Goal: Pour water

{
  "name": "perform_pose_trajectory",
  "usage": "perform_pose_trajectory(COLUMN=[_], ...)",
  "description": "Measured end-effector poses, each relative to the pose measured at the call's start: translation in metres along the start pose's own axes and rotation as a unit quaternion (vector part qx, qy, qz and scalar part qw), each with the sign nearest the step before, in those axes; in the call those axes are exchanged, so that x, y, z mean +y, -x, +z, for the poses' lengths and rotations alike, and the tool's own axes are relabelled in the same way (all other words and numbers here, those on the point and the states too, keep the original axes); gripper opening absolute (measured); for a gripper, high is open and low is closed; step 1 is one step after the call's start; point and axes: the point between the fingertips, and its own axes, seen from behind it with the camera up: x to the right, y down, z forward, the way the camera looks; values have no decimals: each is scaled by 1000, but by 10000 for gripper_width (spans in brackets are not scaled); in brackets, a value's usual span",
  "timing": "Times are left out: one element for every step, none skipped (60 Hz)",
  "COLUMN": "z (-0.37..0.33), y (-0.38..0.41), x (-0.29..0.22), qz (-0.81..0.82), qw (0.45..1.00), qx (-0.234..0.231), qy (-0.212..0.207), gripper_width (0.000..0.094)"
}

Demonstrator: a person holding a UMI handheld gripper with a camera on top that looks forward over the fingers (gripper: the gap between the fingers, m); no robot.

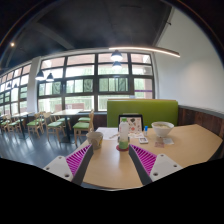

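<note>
My gripper (112, 162) is open and empty, its two fingers with pink pads (78, 160) spread wide over a light wooden table (110, 170). Just beyond the fingers stand a beige cup (96, 139) on the left and a small pale green cup (123, 141) on a red coaster to its right. Both stand apart from the fingers. Whether they hold water is not visible.
A white bowl (162, 129) and a standing card (130, 123) sit farther back on the table. A green bench seat (142, 110) is behind it. Tables and chairs (40, 122) stand at the left by large windows.
</note>
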Motion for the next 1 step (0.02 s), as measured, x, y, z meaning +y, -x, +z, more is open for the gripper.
perform_pose_trajectory(z=[-2], y=[0], x=[0], qz=[0], qw=[1000], qx=[-1], qy=[-1], gripper_width=[820])
